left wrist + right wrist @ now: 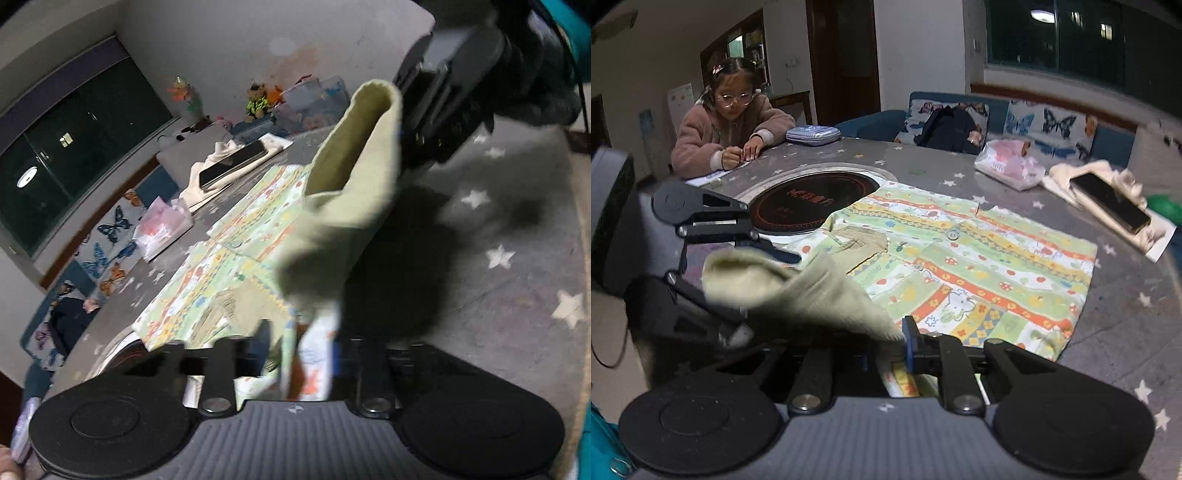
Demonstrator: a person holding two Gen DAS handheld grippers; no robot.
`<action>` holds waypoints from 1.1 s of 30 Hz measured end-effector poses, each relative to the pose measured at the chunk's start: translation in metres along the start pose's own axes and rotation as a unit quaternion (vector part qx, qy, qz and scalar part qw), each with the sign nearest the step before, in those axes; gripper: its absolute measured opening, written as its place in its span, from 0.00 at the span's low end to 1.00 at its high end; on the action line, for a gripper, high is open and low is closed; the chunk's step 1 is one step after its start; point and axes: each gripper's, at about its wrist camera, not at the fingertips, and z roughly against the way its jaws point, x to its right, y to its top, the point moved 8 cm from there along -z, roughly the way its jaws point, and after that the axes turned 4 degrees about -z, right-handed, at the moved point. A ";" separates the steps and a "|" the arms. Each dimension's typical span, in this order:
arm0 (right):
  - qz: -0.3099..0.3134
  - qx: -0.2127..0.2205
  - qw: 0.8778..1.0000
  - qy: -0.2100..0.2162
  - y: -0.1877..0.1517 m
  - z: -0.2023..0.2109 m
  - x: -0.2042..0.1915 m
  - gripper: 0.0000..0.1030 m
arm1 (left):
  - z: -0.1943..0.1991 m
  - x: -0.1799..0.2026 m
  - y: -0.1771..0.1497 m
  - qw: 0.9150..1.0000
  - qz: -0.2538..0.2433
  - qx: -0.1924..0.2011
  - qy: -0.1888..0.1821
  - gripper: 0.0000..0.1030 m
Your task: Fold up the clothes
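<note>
A child's patterned shirt (pixel 979 266) in green, orange and yellow lies spread flat on the grey star-print table (pixel 1126 332). One pale green part of it, inside out, is lifted off the table (pixel 354 177) and stretched between both grippers. My left gripper (pixel 299 350) is shut on the lower end of this lifted fabric. It also shows at the left of the right wrist view, as the left gripper (pixel 768 251). My right gripper (pixel 886 350) is shut on the other end. The left wrist view has this right gripper (pixel 406 147) at the upper right, above the table.
A round induction hob (pixel 812 203) is set into the table beyond the shirt. A phone (pixel 1108 203) lies on a cream cloth at the right, with a tissue pack (pixel 1008 162) beside it. A person (pixel 731 122) sits at the far left edge by a blue case (pixel 812 134).
</note>
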 end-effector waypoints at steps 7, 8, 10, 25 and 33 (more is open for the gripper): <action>0.013 0.022 1.000 0.001 -0.004 0.026 -0.012 0.11 | 0.032 0.007 0.009 0.999 0.007 0.031 -0.019 0.09; 0.016 0.021 1.000 0.004 -0.006 0.031 -0.016 0.11 | 0.038 0.009 0.011 0.999 0.009 0.033 -0.026 0.09; 0.022 0.015 1.000 0.010 -0.010 0.044 -0.024 0.11 | 0.054 0.017 0.013 0.998 0.013 0.039 -0.043 0.09; 0.028 -0.026 0.996 0.075 -0.009 0.105 -0.056 0.10 | 0.114 0.018 0.033 0.986 0.111 0.055 -0.111 0.08; 0.021 -0.018 0.998 0.055 0.036 0.053 -0.010 0.10 | 0.064 -0.046 0.048 0.986 0.146 0.048 -0.072 0.08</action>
